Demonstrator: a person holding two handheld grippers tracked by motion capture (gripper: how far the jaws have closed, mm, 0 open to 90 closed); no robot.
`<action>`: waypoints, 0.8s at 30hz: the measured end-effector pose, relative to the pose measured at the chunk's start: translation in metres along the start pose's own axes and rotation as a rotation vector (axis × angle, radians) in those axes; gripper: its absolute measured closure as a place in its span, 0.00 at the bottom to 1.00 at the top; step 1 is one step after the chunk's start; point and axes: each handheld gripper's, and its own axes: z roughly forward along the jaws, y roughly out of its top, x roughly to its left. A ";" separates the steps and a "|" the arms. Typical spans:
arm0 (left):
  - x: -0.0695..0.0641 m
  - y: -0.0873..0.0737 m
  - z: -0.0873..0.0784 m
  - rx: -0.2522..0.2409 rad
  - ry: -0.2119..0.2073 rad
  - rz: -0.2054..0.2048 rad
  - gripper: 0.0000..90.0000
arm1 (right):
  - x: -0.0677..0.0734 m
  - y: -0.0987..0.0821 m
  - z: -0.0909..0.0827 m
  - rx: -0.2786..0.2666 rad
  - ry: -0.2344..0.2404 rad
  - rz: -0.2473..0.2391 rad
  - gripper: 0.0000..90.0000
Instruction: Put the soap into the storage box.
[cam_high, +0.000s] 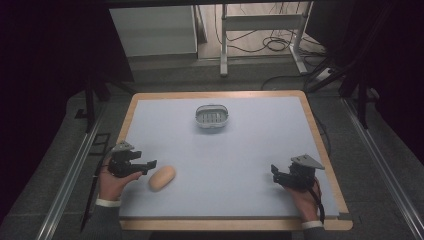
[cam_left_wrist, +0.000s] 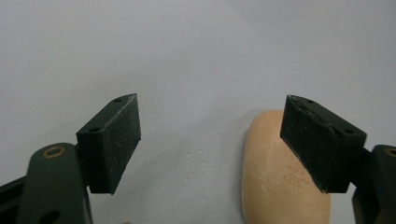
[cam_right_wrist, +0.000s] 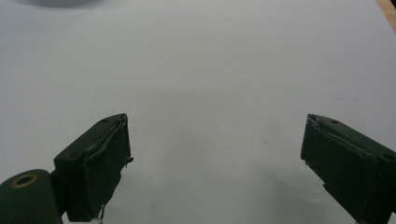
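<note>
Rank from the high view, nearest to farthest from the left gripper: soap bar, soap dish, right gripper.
1. Soap bar: just right of the left gripper, by its fingers.
2. Soap dish: far centre of the table.
3. Right gripper: across the table, near right edge.

Lab: dark curtains (cam_high: 45, 75), floor cables (cam_high: 270, 45)
</note>
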 end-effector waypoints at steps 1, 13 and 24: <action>-0.001 0.000 0.000 0.001 0.001 0.003 0.22 | 0.001 0.000 0.000 -0.001 -0.001 -0.008 0.10; -0.007 -0.002 -0.004 -0.004 -0.007 0.035 0.23 | 0.002 0.000 0.000 0.002 -0.012 -0.010 0.10; -0.008 0.007 -0.007 -0.005 0.016 0.034 0.23 | 0.000 -0.002 -0.004 -0.042 -0.018 0.008 0.10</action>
